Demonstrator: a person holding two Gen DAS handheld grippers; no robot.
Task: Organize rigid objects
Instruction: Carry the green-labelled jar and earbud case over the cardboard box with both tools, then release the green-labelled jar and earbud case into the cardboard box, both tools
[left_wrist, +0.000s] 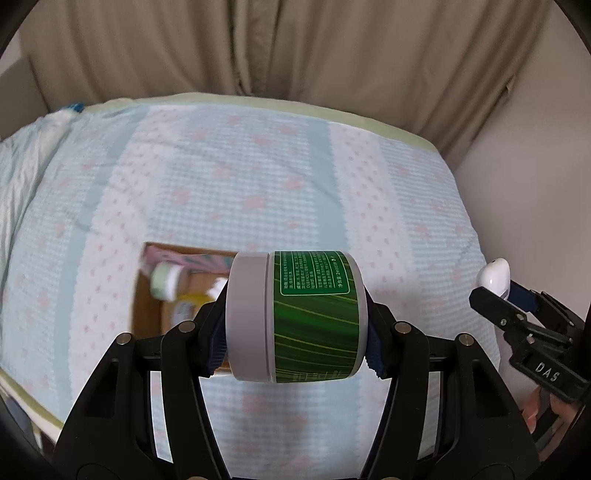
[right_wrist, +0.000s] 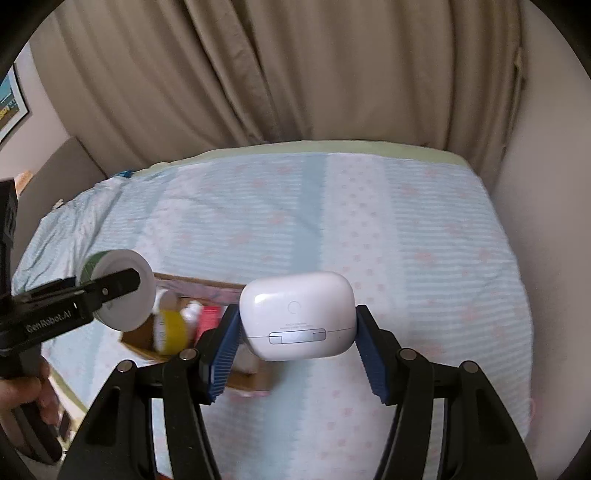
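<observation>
My left gripper (left_wrist: 295, 325) is shut on a round jar with a green label and a pale grey lid (left_wrist: 295, 317), held on its side above the bed. The jar also shows at the left of the right wrist view (right_wrist: 122, 291). My right gripper (right_wrist: 298, 332) is shut on a white earbud case (right_wrist: 298, 319), held above the bed; the case shows at the right edge of the left wrist view (left_wrist: 495, 277). An open cardboard box (left_wrist: 147, 302) lies on the bed below and behind both grippers, and also shows in the right wrist view (right_wrist: 140, 343). It holds several small containers, partly hidden.
The bed has a pale blue cover with pink dots (left_wrist: 258, 177). Beige curtains (right_wrist: 295, 74) hang behind it and a wall (right_wrist: 535, 147) runs along its right side. A crumpled blanket (left_wrist: 26, 162) lies at the far left.
</observation>
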